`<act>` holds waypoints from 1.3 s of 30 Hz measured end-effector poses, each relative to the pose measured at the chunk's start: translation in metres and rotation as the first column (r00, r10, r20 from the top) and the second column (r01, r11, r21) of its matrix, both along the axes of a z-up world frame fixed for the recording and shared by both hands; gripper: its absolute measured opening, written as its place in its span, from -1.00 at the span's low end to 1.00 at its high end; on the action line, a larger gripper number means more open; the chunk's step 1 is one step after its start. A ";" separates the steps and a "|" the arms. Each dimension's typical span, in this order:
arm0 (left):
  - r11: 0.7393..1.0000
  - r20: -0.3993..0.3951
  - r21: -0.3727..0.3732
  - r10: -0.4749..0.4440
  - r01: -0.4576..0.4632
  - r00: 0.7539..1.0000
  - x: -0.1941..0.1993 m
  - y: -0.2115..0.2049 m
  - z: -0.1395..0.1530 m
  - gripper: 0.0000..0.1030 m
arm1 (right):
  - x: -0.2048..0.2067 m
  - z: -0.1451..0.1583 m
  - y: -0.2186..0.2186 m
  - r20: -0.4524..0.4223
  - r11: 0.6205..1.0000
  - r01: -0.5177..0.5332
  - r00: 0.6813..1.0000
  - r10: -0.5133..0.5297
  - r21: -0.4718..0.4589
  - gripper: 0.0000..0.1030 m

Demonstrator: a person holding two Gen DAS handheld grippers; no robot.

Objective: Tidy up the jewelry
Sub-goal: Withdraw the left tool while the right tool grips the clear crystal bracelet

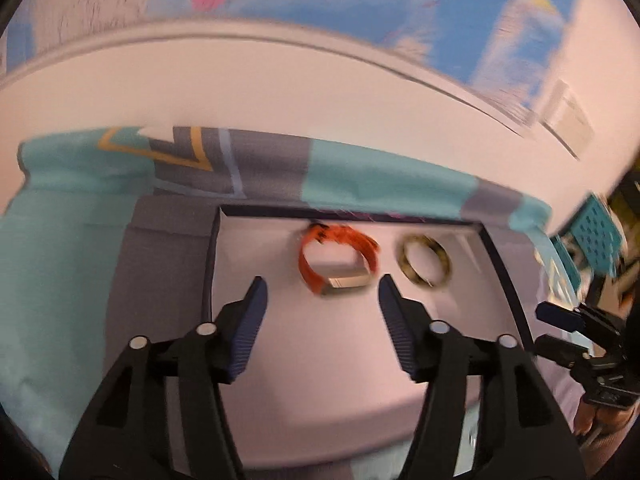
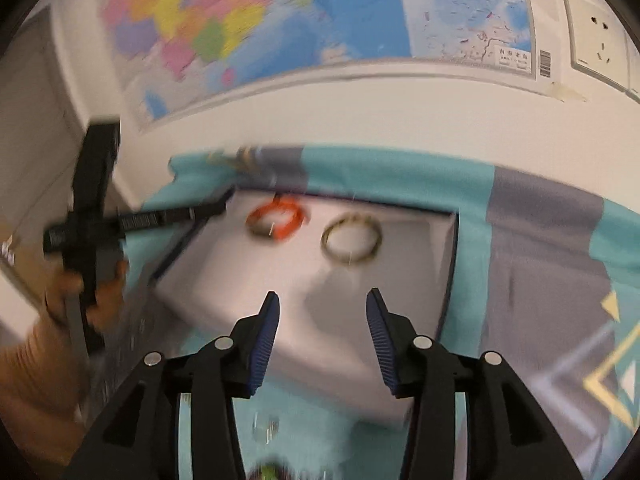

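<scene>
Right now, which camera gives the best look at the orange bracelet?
The left wrist view: the orange bracelet sits close and centred, band and pale clasp distinguishable. The right wrist view shows it farther off, smaller and more blurred.

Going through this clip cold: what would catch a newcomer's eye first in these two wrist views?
Probably the orange watch and, to its right, the gold bangle, lying apart near the far edge of a white tray on the teal and grey cloth. Both the left gripper and the right gripper hang open and empty short of them, and a colourful map covers the wall behind.
</scene>
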State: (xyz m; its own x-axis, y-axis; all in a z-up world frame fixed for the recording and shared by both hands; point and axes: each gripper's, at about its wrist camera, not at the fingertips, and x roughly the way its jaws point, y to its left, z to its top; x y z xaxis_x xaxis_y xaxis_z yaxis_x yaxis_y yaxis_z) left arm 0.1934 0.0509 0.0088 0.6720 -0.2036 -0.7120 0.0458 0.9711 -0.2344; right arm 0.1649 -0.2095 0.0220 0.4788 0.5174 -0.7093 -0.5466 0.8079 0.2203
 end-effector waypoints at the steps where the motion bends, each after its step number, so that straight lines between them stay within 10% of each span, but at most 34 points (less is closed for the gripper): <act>1: 1.000 0.013 0.014 -0.023 0.023 1.000 -0.012 -0.004 0.001 0.16 | -0.010 -0.004 -0.002 -0.005 1.000 -0.013 1.000 0.013 -0.013 -0.17; 21: 0.992 -0.003 0.053 -0.117 0.117 0.993 -0.129 -0.014 -0.021 0.24 | -0.109 -0.054 -0.004 -0.014 0.985 -0.096 0.995 0.095 -0.143 -0.42; 26: 0.993 -0.007 0.043 -0.111 0.111 0.994 -0.134 -0.012 -0.023 0.26 | -0.108 -0.055 -0.004 -0.014 0.987 -0.091 0.996 0.090 -0.131 -0.84; 39: 0.991 -0.007 0.046 -0.123 0.123 0.992 -0.144 -0.010 -0.027 0.26 | -0.105 -0.029 -0.040 -0.018 0.999 0.007 1.000 -0.006 0.048 -0.85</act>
